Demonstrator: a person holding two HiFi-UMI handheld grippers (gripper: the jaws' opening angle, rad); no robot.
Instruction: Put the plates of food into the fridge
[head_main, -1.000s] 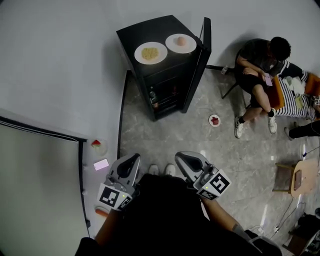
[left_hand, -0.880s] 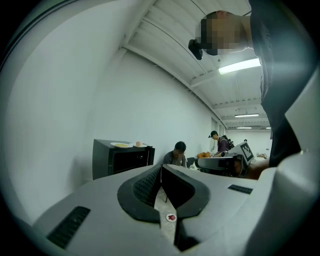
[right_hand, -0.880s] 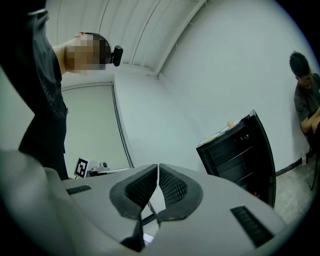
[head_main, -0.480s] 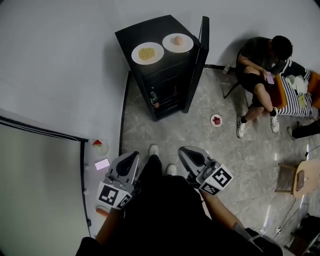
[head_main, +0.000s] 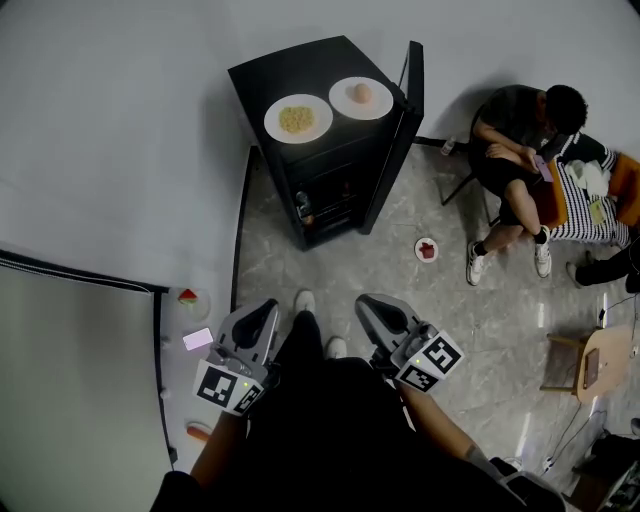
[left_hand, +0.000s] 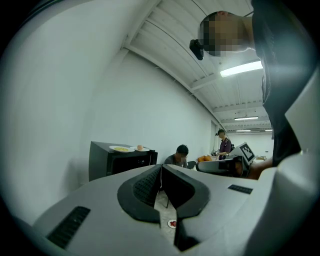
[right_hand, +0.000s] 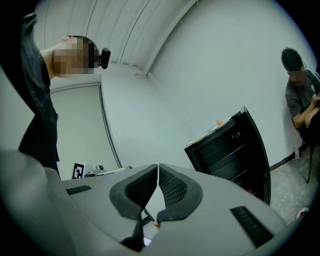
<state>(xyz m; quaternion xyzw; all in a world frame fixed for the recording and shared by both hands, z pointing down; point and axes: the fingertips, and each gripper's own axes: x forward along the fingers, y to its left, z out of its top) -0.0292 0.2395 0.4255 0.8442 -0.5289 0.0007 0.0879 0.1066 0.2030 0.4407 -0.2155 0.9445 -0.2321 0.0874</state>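
Observation:
A black fridge (head_main: 325, 165) stands against the far wall with its door (head_main: 402, 125) swung open. On its top sit a plate of yellow food (head_main: 298, 119) and a plate with a peach-coloured item (head_main: 361, 97). A small plate of red food (head_main: 427, 249) lies on the floor to the right of the fridge. My left gripper (head_main: 265, 312) and right gripper (head_main: 368, 305) are held low by my body, both shut and empty, well short of the fridge. In the left gripper view the fridge (left_hand: 112, 160) and the floor plate (left_hand: 172, 223) show past the shut jaws.
A white ledge (head_main: 170, 385) at the left carries a watermelon slice (head_main: 188, 296) and a pink phone (head_main: 198, 339). Two people sit on chairs at the right (head_main: 520, 150). A small wooden table (head_main: 590, 362) stands at the far right. Grey tiled floor (head_main: 330, 260) lies between me and the fridge.
One foot has stepped forward and the view has shifted a little towards the fridge. Both grippers stay shut and low by my body.

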